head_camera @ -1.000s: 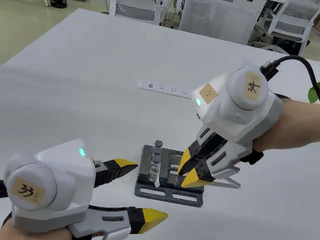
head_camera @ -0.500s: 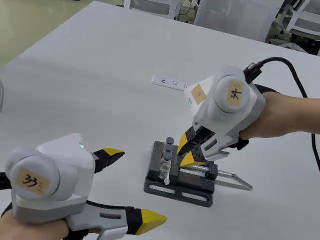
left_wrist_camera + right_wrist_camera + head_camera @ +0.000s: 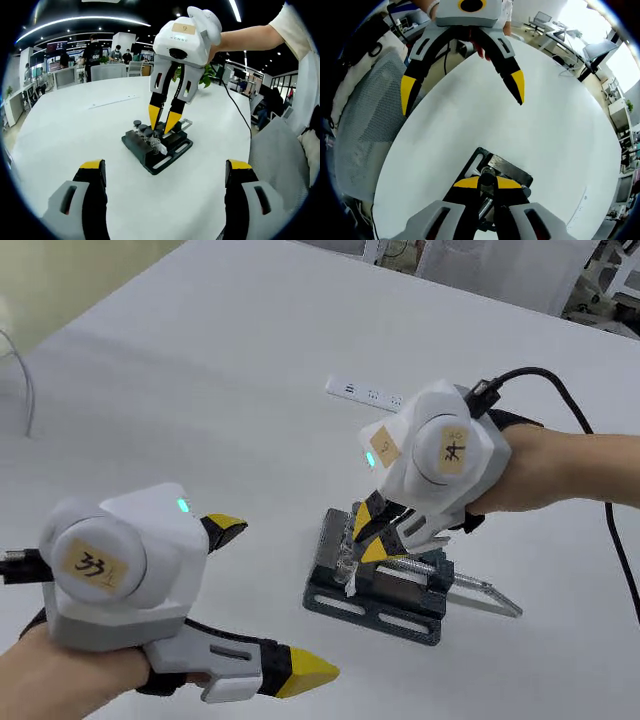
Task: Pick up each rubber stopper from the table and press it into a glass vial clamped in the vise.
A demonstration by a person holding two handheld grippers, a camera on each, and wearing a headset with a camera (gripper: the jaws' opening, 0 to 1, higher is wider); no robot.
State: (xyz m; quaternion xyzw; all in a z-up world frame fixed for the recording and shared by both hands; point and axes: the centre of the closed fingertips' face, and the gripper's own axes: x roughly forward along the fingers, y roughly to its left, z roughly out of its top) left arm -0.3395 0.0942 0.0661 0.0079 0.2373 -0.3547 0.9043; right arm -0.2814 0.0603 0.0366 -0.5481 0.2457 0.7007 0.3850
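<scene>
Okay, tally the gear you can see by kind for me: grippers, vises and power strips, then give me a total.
Grippers: 2, the left gripper and the right gripper
Vise: 1
Power strip: 1
Total: 4

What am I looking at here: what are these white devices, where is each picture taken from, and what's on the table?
A person holds a two-jaw gripper in each hand. One picture comes from a headset camera; the two round ones from cameras riding on the grippers. The left gripper hangs open, empty. The right gripper has its jaws nearly closed over small vials clamped in a dark vise on the white table; whether they grip anything is unclear. A power strip lies beyond.
</scene>
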